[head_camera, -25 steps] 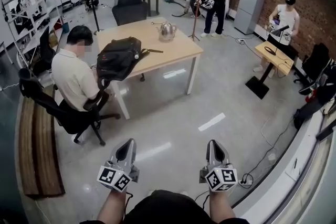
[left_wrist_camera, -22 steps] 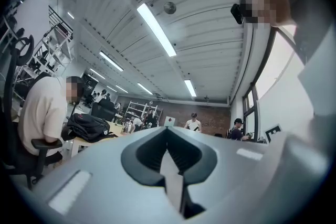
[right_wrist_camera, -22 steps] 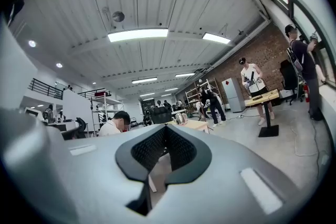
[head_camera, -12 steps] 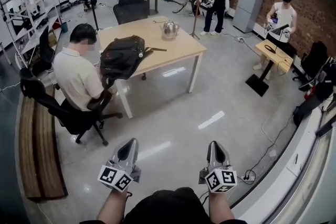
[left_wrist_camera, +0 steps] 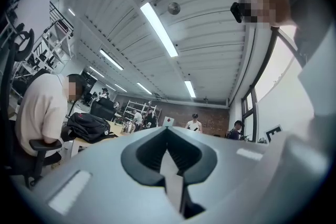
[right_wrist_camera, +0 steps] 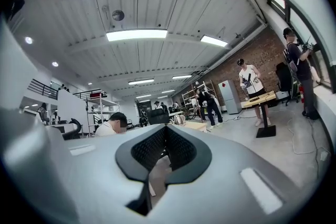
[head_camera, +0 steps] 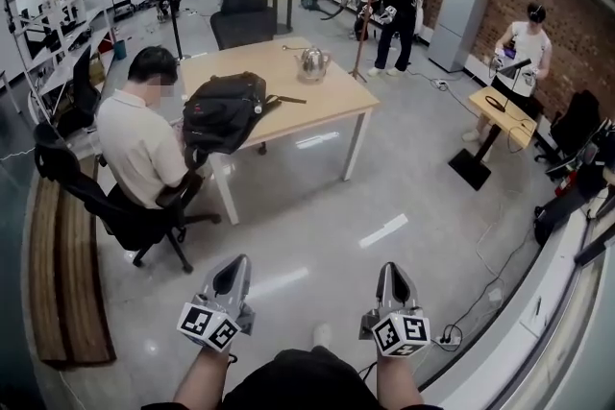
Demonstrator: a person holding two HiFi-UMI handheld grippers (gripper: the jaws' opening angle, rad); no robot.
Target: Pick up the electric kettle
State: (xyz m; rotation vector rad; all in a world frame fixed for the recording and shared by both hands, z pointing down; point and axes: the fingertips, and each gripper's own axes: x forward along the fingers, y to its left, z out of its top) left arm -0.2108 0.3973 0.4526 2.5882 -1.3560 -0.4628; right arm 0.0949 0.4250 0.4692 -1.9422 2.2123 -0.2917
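**Kettle not yet reached: it stands far off, and both grippers are empty.**
Head view: the rounded, shiny metal electric kettle (head_camera: 311,62) stands on the far pale wooden table (head_camera: 332,101), right of a soft black backpack (head_camera: 223,108). The left gripper (head_camera: 232,270) and right gripper (head_camera: 394,273) hang near, over glossy grey floor (head_camera: 317,206). Left gripper view: dark ribbed pads (left_wrist_camera: 146,157) pressed together on nothing. Right gripper view: likewise closed, empty. Approach, grasp and lift all remain.
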